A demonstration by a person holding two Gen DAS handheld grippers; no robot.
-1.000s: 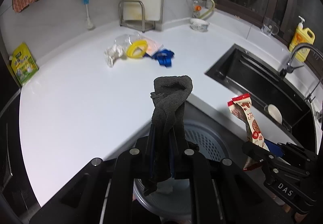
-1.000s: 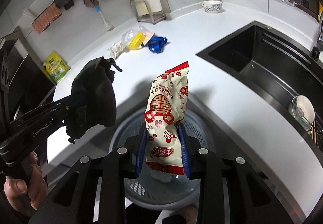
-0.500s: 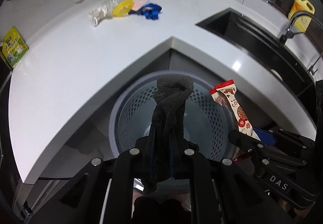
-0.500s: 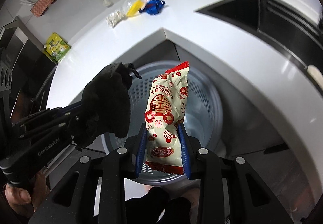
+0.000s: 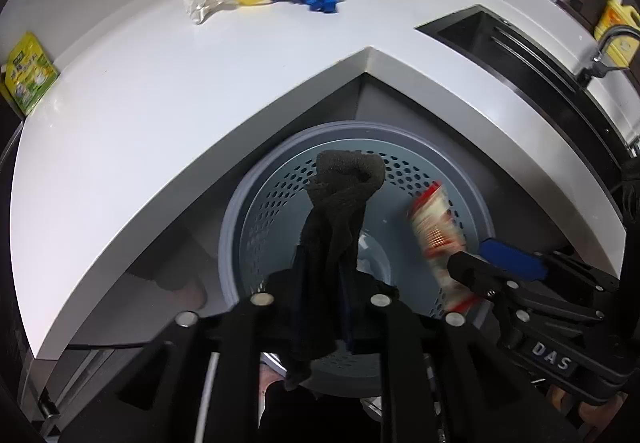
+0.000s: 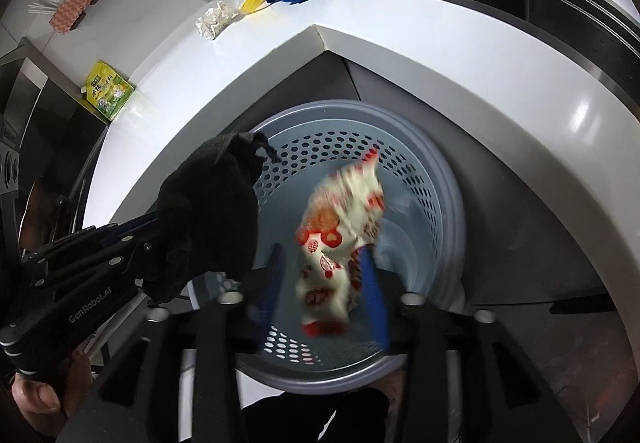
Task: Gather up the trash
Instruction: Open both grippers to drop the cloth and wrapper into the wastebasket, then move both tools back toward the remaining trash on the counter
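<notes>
Snack wrapper (image 6: 340, 243) red-and-cream, blurred, between parted right claw (image 6: 324, 283), left claw (image 5: 324, 275) pinching dark cloth (image 5: 340, 203)

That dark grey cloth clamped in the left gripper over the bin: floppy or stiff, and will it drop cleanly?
Probably floppy: the dark grey knitted cloth folds over above the left gripper and bunches. Likely light. Its fuzzy weave could cling to the pads, so release into the grey perforated plastic bin may lag.
</notes>
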